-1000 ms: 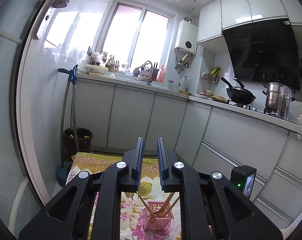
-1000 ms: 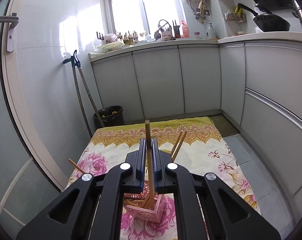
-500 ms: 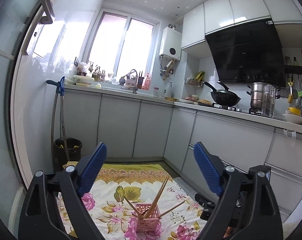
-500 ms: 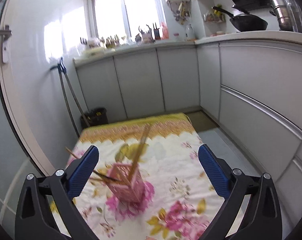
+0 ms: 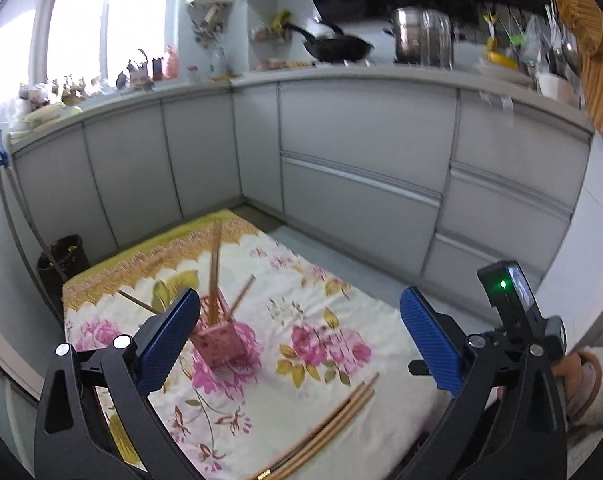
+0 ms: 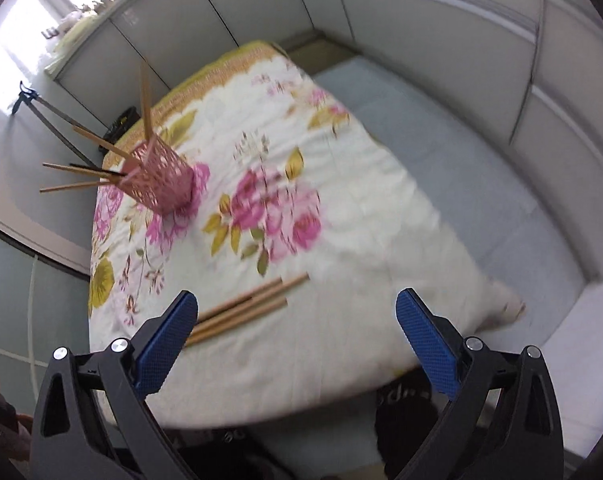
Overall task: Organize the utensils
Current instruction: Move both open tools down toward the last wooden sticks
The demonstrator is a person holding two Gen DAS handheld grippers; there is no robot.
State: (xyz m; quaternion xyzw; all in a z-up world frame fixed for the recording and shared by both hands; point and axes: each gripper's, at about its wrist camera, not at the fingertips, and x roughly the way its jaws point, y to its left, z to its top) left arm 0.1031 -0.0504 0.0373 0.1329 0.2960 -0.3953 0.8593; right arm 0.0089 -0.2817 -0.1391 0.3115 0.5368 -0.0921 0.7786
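Note:
A pink lattice holder (image 5: 219,340) (image 6: 161,184) stands on the flowered tablecloth (image 5: 341,320) (image 6: 381,240) with several wooden chopsticks (image 5: 213,272) (image 6: 145,96) leaning out of it. A few loose chopsticks (image 5: 341,412) (image 6: 245,308) lie side by side near the cloth's front edge. My left gripper (image 5: 299,308) hovers above the cloth, its jaws opening wide, nothing between them. My right gripper (image 6: 297,304) points steeply down over the loose chopsticks, open and empty, with its left finger just over their near ends.
Grey kitchen cabinets (image 5: 361,160) wrap around the back and right. A black bin (image 5: 61,256) and a mop handle (image 5: 5,184) stand at the left. A black device with a green light (image 5: 509,292) and a person's hand (image 5: 581,364) show at the right edge.
Both grippers opened from shut; the right one let go of a chopstick into the holder. Both then swung downward and back toward the loose chopsticks at the front.

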